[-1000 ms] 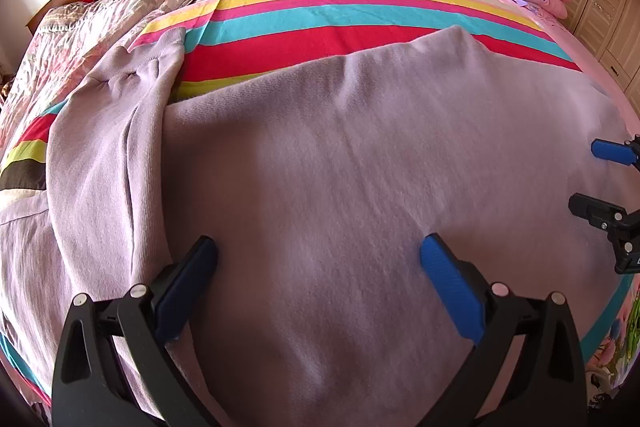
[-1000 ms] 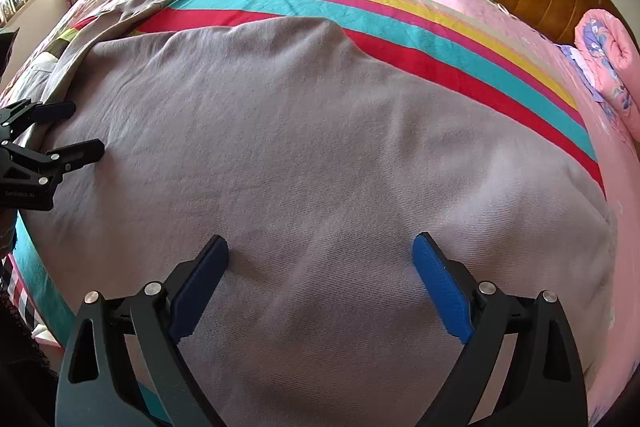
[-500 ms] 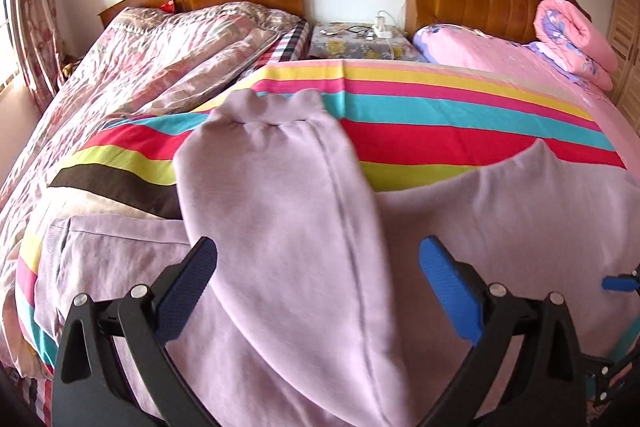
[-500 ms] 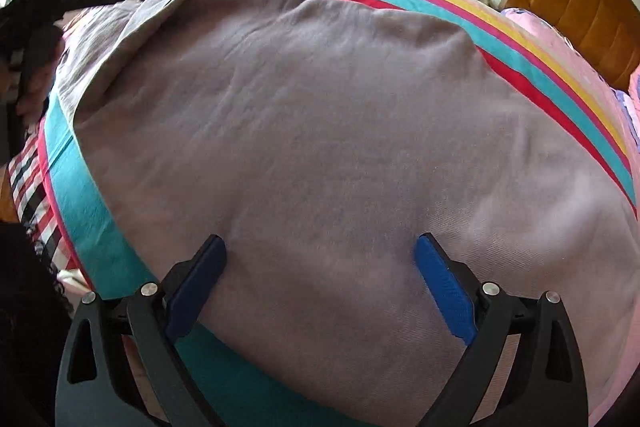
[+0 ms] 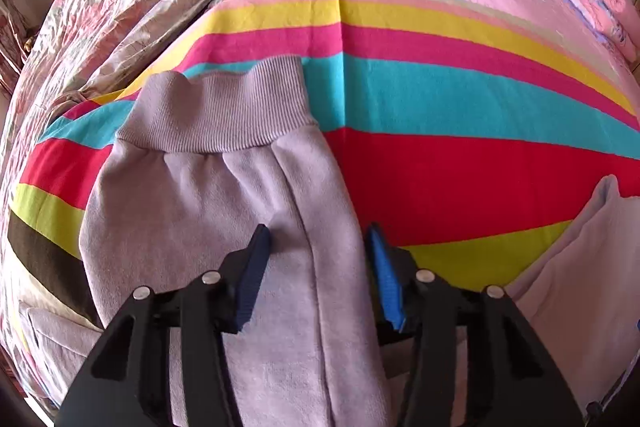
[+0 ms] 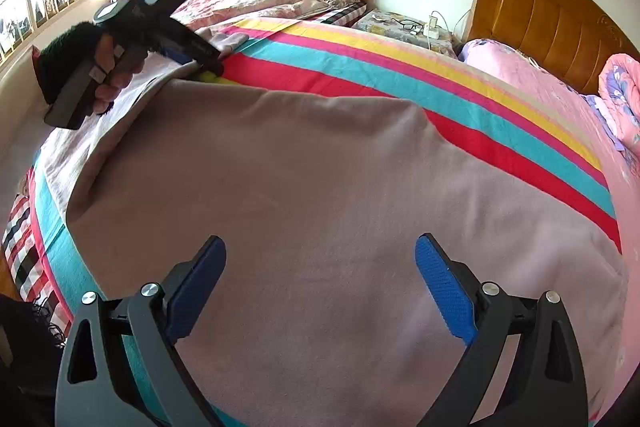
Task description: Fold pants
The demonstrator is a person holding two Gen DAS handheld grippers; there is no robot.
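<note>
Striped bedspread (image 5: 460,99) carries lilac pants (image 6: 340,187). Left gripper (image 5: 318,247), jaws narrowed around leg fabric near ribbed cuff (image 5: 224,107), whether clamped unclear; right gripper (image 6: 320,267) wide, empty above seat. Step: leg fold. Next: secure pinch, carry cuff across

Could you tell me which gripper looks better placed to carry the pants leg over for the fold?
Probably the left gripper: its jaws are narrowed around the pants leg, just below the ribbed cuff. The right gripper hangs wide open above the flat body of the pants, gripping nothing.
</note>
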